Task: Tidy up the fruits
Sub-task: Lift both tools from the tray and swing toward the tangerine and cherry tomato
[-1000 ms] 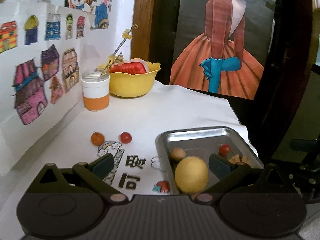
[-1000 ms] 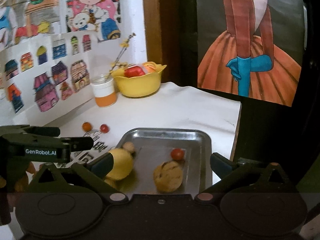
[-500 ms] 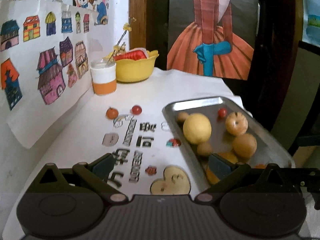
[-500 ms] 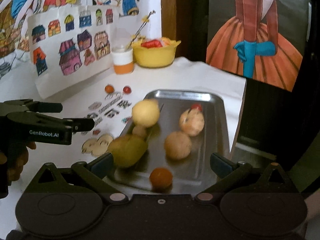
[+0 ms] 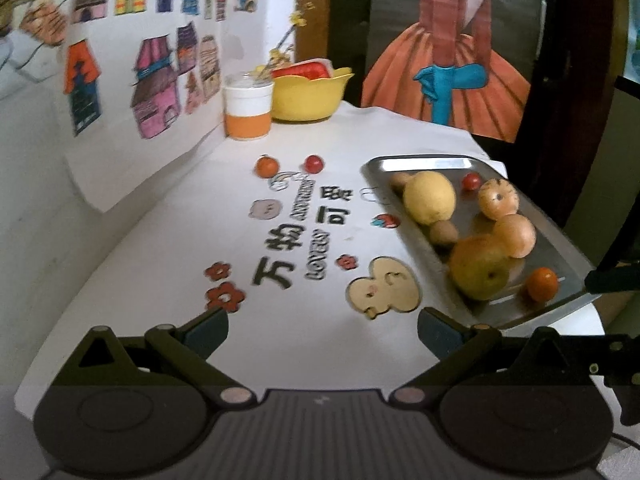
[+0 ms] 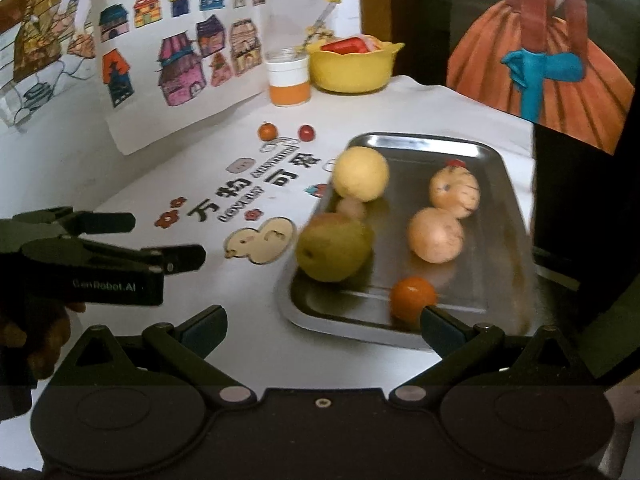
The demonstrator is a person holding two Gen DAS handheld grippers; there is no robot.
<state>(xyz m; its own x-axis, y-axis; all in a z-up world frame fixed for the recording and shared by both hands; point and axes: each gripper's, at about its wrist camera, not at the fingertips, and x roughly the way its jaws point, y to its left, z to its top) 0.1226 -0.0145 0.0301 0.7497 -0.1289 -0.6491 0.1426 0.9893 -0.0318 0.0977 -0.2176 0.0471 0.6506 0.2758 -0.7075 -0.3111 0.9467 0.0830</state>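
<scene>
A metal tray (image 5: 420, 159) (image 6: 492, 272) lies on the right of the white table. It holds a yellow fruit (image 5: 429, 197) (image 6: 361, 174), a green pear (image 5: 480, 268) (image 6: 334, 248), two pale apples (image 5: 498, 200) (image 6: 435, 235), a small orange (image 5: 542, 283) (image 6: 413, 298) and a tiny red fruit (image 5: 472, 181). Loose on the table are a small orange fruit (image 5: 267, 166) (image 6: 267, 131) and a small red fruit (image 5: 314, 164) (image 6: 306, 132). My left gripper (image 5: 322, 330) (image 6: 160, 240) hangs open and empty, left of the tray. My right gripper (image 6: 322, 328) is open at the tray's near edge, holding nothing.
A yellow bowl (image 5: 308, 96) with red contents and a white-and-orange cup (image 5: 248, 110) stand at the back by the wall of drawings. Stickers cover the table's middle. The table drops off just right of the tray, beside a dark door.
Both grippers have drawn back from the tray, so more of the table and more fruits are in view. Both stayed open and empty.
</scene>
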